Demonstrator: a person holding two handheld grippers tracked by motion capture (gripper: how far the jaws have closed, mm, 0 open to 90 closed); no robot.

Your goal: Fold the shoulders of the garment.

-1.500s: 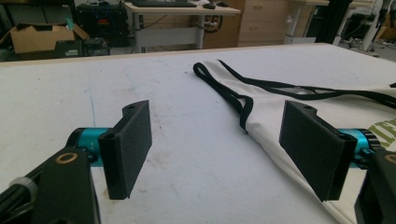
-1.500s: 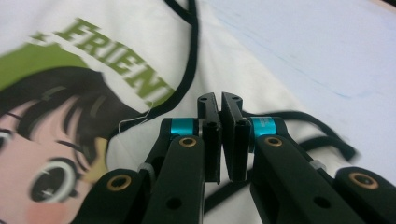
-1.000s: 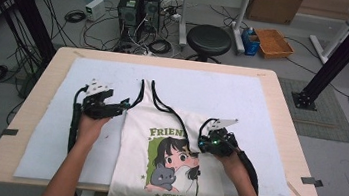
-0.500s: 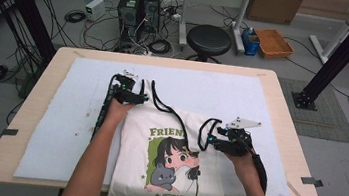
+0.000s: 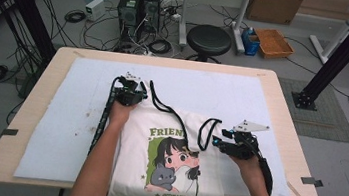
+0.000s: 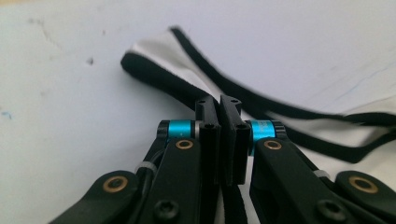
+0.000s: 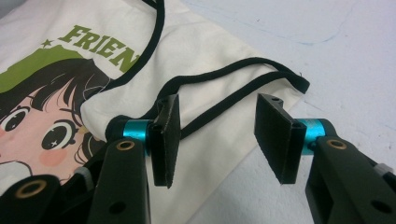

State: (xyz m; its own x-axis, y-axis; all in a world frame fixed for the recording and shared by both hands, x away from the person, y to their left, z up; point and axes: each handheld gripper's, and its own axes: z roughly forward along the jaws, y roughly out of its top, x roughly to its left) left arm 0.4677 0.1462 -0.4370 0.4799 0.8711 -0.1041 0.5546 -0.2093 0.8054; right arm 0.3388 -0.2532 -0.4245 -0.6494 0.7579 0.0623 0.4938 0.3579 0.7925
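Two grippers work a cream tote bag (image 5: 169, 163) that lies flat on the white mat (image 5: 58, 129) covering the wooden table (image 5: 283, 101), its printed side up with a cartoon girl, a grey cat and green lettering, the bag's bottom edge hanging toward the person at 6 o'clock on the table. The left gripper (image 5: 131, 94) sits at about 11 o'clock from the bag's print, at the bag's upper left corner; its jaws have just been closing and now stand pressed together, and in the left gripper view (image 6: 219, 135) a black strap runs up between the pads, so it is clenched on the left handle (image 5: 161, 104), whose loop curves away across the mat toward 12 o'clock. The right gripper (image 5: 217, 142) rests at roughly 3 o'clock from the print, just beside the bag's upper right corner. In the right gripper view its jaws (image 7: 224, 135) stand apart with clear space between the pads; the right handle (image 7: 233, 88) lies slack on the cloth and mat beyond and between them, untouched by either pad, so this claw is released.
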